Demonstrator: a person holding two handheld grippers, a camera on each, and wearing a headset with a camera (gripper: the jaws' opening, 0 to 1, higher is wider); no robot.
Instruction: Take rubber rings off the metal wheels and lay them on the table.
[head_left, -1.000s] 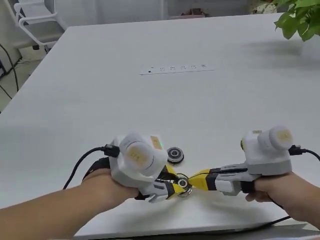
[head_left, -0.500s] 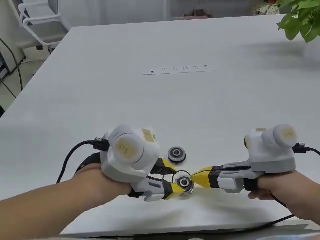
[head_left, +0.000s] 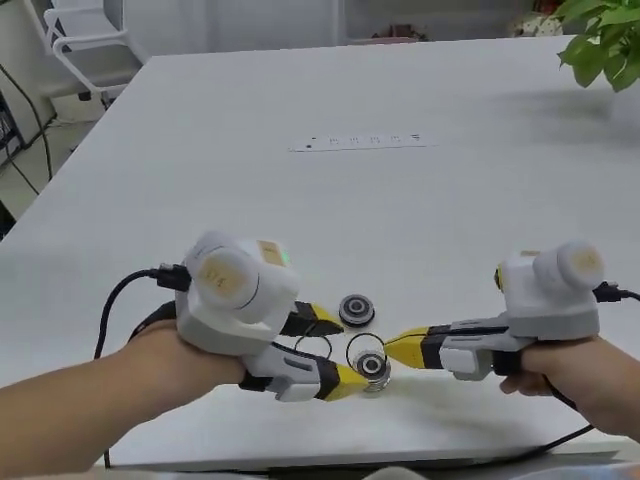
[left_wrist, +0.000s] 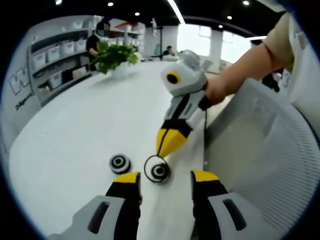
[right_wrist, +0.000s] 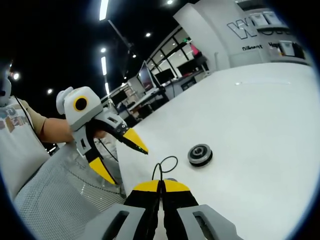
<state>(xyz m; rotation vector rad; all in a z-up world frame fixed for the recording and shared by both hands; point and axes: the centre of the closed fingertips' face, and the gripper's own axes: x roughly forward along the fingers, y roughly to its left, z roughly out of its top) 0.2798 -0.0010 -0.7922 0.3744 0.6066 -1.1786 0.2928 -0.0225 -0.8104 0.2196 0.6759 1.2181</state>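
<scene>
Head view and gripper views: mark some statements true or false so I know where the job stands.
1. The left gripper has its jaws open. True.
2. The right gripper is wide open. False: its jaws are shut, pinching a thin rubber ring.
3. Two wheels lie on the table, a far wheel and a near wheel. True.
4. The plant stands between the grippers. False: it is at the table's far right corner.

Table (head_left: 300, 210) open ahead past wheel (head_left: 355, 309); plant (head_left: 600, 40) far right
</scene>
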